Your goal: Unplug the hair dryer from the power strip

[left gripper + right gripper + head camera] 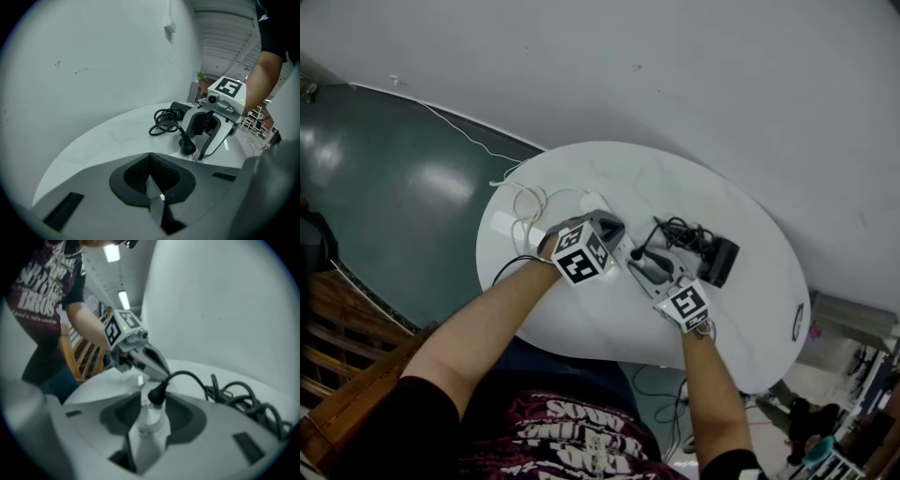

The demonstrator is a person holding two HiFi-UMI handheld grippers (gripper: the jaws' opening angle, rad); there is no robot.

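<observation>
The white power strip [149, 423] lies lengthwise between the jaws of my right gripper [150, 413], with dark gaps beside it, so the jaws stand open. The black plug [156, 393] stands upright on the strip's far end; I cannot tell whether its pins are seated. Its cord runs to a black coil [684, 234] and the black hair dryer [719, 260]. My left gripper [619, 234] points down at the strip just beyond the plug, jaws shut. A thin pale sliver shows between its pads [140, 176]; I cannot tell what it is.
The round white table [581, 309] carries loose white cords [525, 208] and a white block [504, 223] at its left. A wooden chair [342, 328] stands by the table's near left. The wall rises close behind the table.
</observation>
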